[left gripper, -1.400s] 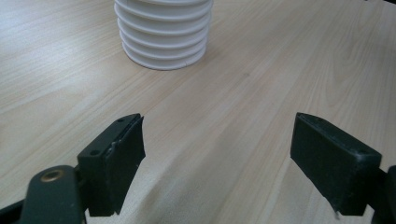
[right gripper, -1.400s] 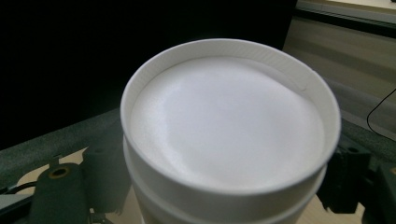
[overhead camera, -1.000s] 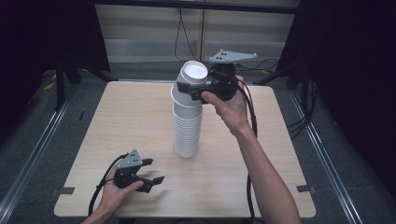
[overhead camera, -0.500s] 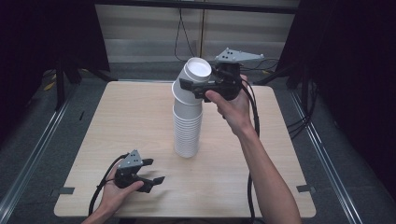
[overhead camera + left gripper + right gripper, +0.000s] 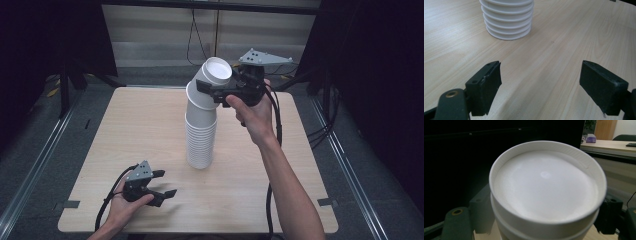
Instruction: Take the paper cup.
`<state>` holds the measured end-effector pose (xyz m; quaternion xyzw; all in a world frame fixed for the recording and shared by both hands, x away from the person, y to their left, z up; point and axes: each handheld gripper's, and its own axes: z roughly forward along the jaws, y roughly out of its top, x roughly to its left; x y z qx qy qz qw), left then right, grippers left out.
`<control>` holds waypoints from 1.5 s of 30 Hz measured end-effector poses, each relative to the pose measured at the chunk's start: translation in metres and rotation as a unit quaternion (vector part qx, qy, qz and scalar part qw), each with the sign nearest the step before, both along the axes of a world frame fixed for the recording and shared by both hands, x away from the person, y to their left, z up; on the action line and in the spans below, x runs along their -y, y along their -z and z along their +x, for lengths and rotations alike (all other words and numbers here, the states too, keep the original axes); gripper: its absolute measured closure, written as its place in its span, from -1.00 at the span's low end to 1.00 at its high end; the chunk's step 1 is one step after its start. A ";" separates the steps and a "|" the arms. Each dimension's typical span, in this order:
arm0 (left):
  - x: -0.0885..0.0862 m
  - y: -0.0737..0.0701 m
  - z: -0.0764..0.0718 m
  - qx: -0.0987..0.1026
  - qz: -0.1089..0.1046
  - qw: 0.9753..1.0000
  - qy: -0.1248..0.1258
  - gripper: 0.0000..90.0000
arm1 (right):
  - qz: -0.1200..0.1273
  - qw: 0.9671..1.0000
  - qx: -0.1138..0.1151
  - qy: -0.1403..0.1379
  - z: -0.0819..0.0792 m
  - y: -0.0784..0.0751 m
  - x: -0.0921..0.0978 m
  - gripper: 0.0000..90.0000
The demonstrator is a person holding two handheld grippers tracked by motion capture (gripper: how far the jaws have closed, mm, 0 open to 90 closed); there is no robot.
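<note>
R hand-held gripper [image 5: 212, 92] is clamped on the top cups [image 5: 209, 82] of a white cup stack [image 5: 201, 135], jaws on either side, bending the top section toward the far right. Stack base stands mid worktop [image 5: 280, 150]. At least 2 rims in the right gripper view. No print on cups. L hand-held gripper [image 5: 162, 183] rests near front-left edge, jaws wide apart, nothing between, well apart from stack.
</note>
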<state>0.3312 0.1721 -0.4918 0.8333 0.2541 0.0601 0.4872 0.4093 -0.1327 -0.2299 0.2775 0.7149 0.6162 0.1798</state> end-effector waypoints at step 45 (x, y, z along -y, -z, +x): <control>0.003 0.000 0.002 0.002 -0.022 1.000 0.008 -0.61 | -0.002 1.000 -0.003 0.020 -0.050 0.007 0.058 -0.53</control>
